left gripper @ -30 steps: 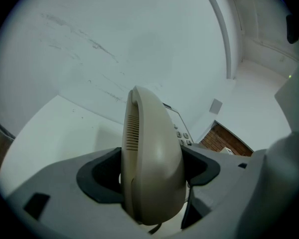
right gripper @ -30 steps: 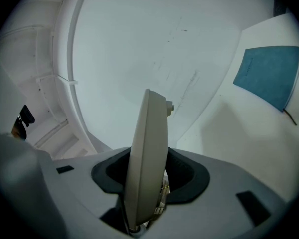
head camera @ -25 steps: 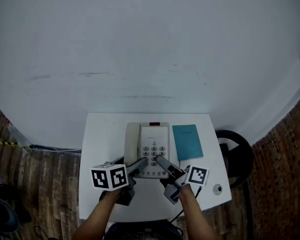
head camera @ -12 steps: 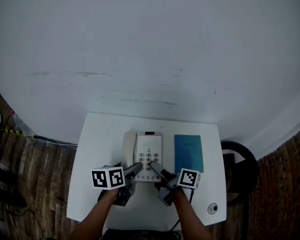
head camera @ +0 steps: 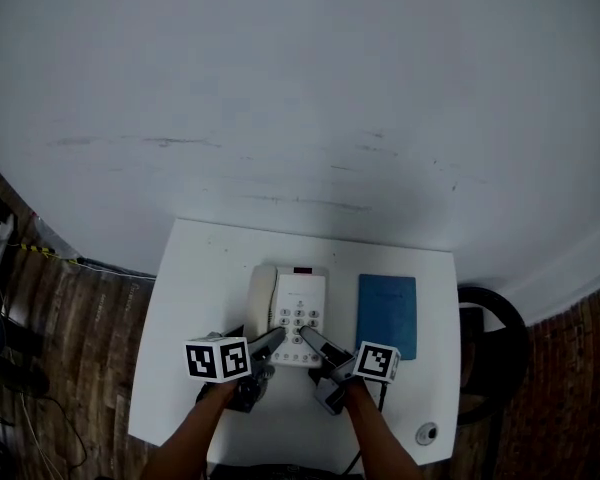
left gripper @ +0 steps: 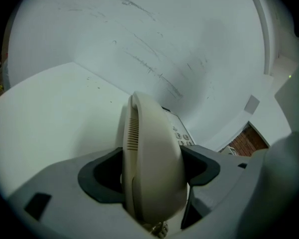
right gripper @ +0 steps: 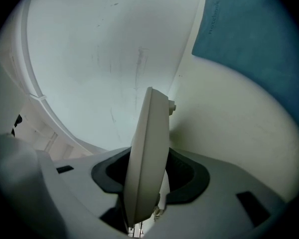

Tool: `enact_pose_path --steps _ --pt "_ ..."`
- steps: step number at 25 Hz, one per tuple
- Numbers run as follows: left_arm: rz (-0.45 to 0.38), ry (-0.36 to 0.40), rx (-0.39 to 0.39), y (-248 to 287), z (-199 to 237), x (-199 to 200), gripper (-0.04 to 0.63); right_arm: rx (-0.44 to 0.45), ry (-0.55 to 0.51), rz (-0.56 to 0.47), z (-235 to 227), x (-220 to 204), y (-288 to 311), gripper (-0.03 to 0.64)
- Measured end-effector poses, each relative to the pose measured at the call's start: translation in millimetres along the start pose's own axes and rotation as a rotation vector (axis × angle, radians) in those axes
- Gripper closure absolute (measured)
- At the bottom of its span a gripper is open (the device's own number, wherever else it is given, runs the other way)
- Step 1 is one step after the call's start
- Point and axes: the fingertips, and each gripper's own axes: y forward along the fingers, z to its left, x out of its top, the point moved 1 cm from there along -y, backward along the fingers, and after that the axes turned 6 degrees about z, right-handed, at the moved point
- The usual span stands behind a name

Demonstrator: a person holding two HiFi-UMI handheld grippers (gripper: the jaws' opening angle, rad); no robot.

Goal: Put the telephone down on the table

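**Status of the set-down**

1. Left tool (head camera: 270, 340): clamped on the telephone (head camera: 298, 303). The left gripper view shows both dark pads pressed against the cream handset (left gripper: 144, 148) on the unit's left side.
2. Right tool (head camera: 312, 342): clamped on the thin right edge of the telephone body, near its front corner. The pads press on both faces.
3. Position of the telephone: it sits keypad up over the middle of the white bench (head camera: 205, 298). It is just beside a blue notebook (head camera: 387, 313) on its right and does not touch it.
4. Contact with the bench: no view shows the underside. It cannot be told whether the body rests on the surface or hangs just above it.

**Assessment**

The carry and placement appear nearly complete, since the unit is level and close to the surface. The remaining steps are likely to be:

- Seat the body fully on the bench.
- Release both tools.
- Draw the tools back clear of the front edge.
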Motion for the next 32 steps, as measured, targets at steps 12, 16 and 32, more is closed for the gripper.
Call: enact_pose_path --steps 12,16,32 --pt "-0.034 0.044 -0.026 10 9 -9 0.241 -0.101 -0.049 0.036 -14 -6 1 0.433" --pt "-0.042 0.045 -0.035 12 10 -11 0.241 -0.153 -0.070 0.035 -16 -5 1 0.426" --pt "0.003 0.103 0.001 18 8 -18 0.241 -0.380 -0.162 0.093 -27 -13 -1 0.364"
